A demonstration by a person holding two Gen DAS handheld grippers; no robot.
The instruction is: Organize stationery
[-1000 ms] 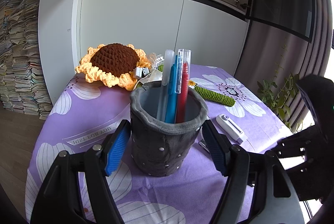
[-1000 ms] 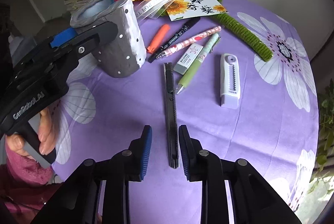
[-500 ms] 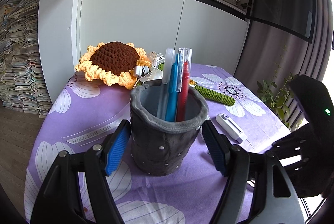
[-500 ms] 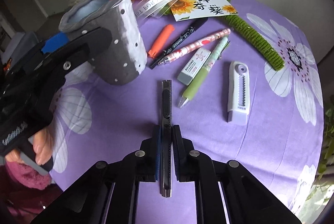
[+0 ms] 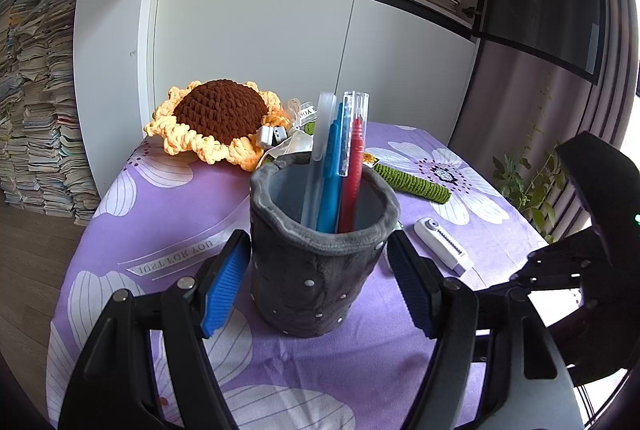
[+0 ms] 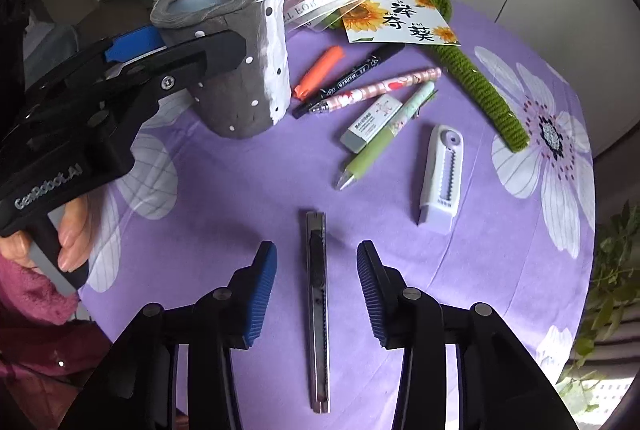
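A grey felt pen cup [image 5: 322, 262] with white dots stands on the purple flowered cloth and holds several pens [image 5: 340, 165]. My left gripper [image 5: 320, 282] is open with its jaws on either side of the cup; it also shows in the right wrist view [image 6: 160, 45]. A slim grey utility knife [image 6: 317, 306] lies flat on the cloth between the jaws of my open right gripper [image 6: 316, 294]. Beyond it lie a green pen [image 6: 386, 135], an eraser [image 6: 370, 123], a pink patterned pen [image 6: 380, 89], a black marker [image 6: 352, 77], an orange highlighter [image 6: 318, 71] and a white cutter [image 6: 442, 171].
A crocheted sunflower [image 5: 218, 121] with a green stem [image 6: 478, 85], ribbon and a card [image 6: 400, 19] lies at the back. The table edge [image 6: 588, 165] is on the right, with plants beyond. Cabinets and stacked books stand behind.
My right gripper shut on the utility knife half a second ago and now stands open around it. The knife lies on the cloth. The left gripper has stayed around the cup.
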